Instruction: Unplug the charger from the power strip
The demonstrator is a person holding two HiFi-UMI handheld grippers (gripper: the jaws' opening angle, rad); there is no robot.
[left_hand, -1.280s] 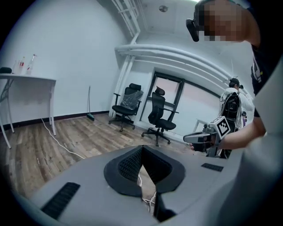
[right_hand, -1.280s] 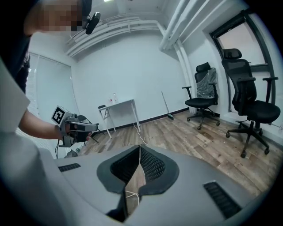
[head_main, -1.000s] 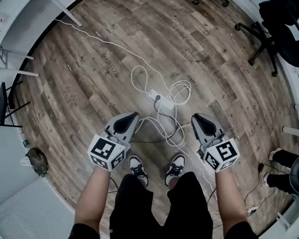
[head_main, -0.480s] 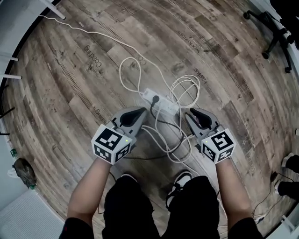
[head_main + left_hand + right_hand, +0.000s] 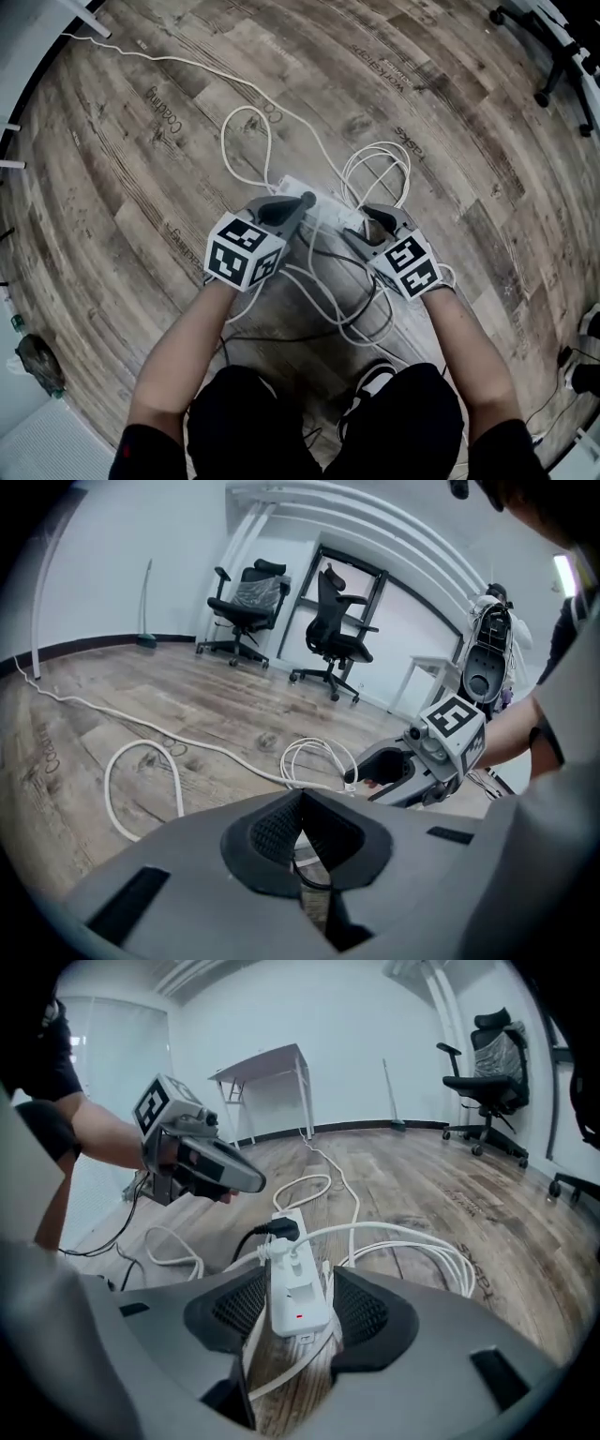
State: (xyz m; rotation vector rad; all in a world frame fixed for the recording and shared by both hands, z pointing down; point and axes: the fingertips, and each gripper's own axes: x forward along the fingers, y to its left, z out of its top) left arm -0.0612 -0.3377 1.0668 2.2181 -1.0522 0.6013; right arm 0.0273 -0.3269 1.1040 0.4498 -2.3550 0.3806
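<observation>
A white power strip lies on the wood floor among white cable loops. A black plug with a black cord sits in it at the far end, and a white plug sits just in front of that. My right gripper straddles the strip's near end. Its jaws are opening, and the pads stand apart from the strip's sides. My left gripper is shut with nothing held, its tip close by the black plug. The right gripper also shows in the left gripper view.
The strip's long white lead runs off to the far left. Black cords and more white cable lie on the floor between my arms. Office chairs and a white desk stand at the room's edges.
Both grippers have dropped from knee height down to the power strip. The right jaws went from shut to wide open around the strip's end. The left stayed shut.
</observation>
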